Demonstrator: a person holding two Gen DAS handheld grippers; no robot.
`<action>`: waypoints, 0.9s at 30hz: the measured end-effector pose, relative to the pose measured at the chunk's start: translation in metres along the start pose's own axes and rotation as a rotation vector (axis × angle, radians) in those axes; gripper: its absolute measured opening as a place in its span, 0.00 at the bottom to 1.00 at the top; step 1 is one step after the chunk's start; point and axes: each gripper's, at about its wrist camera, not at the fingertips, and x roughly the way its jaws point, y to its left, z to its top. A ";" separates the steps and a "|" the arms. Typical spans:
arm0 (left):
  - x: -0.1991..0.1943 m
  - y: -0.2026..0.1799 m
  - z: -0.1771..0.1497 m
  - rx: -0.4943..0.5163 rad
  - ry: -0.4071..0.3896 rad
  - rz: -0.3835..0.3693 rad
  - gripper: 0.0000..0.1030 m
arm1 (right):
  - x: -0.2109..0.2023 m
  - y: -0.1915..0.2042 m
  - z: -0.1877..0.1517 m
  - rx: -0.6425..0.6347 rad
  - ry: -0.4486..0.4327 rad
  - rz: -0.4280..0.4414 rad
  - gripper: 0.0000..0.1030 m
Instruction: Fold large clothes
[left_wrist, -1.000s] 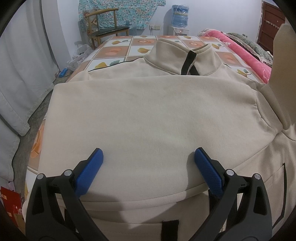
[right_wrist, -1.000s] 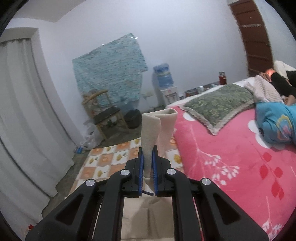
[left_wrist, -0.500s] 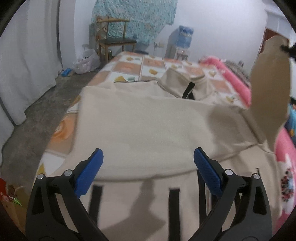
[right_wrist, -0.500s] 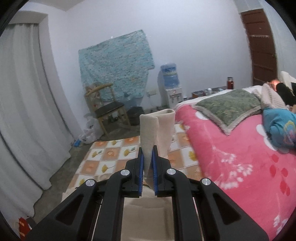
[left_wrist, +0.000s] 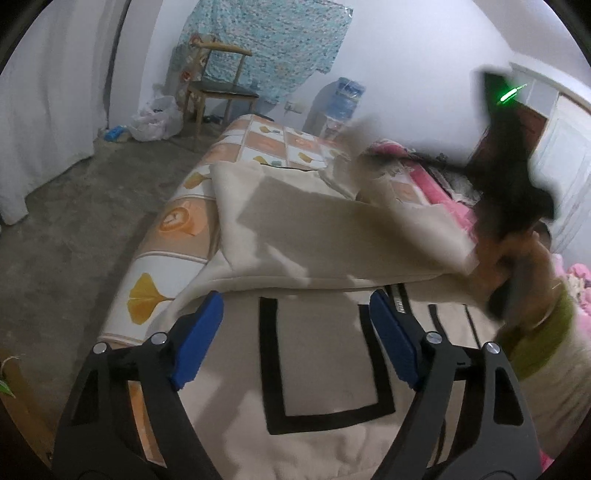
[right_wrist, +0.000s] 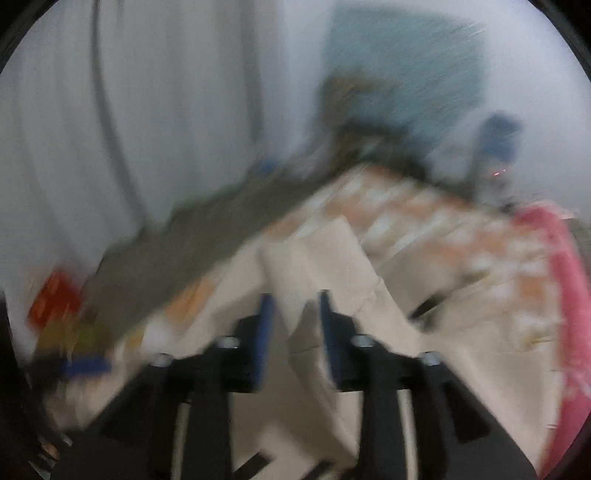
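Note:
A large beige jacket (left_wrist: 325, 236) with black trim lies spread on the bed, one side folded over its middle. My left gripper (left_wrist: 295, 310) hovers over the lower front by a black-outlined pocket (left_wrist: 328, 369). Its jaws stand wide and are closing, with nothing between them. In the blurred right wrist view my right gripper (right_wrist: 295, 317) is low over the jacket and its jaws are opening. The beige sleeve (right_wrist: 314, 258) still lies between the blue pads (right_wrist: 264, 332), with a gap showing. In the left wrist view a hand (left_wrist: 517, 258) holds that gripper at the right, blurred.
The bed has an orange-and-white tiled sheet (left_wrist: 192, 221) and a pink blanket (left_wrist: 439, 184) along its right side. Bare grey floor (left_wrist: 74, 229) lies to the left, with white curtains (left_wrist: 48, 92), a wooden chair (left_wrist: 221, 85) and a water dispenser (left_wrist: 343, 99) beyond.
My right gripper has swung down and across with the sleeve, and its jaws have parted. The left gripper has drawn back toward the jacket's lower front and narrowed slightly.

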 end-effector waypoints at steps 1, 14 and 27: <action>0.001 0.001 0.001 -0.007 0.004 -0.011 0.74 | 0.013 0.007 -0.010 -0.033 0.054 0.017 0.38; 0.113 -0.007 0.077 0.013 0.137 0.105 0.54 | -0.115 -0.196 -0.101 0.415 -0.048 -0.129 0.60; 0.183 -0.015 0.087 0.211 0.231 0.280 0.08 | -0.049 -0.309 -0.148 0.666 0.142 -0.200 0.37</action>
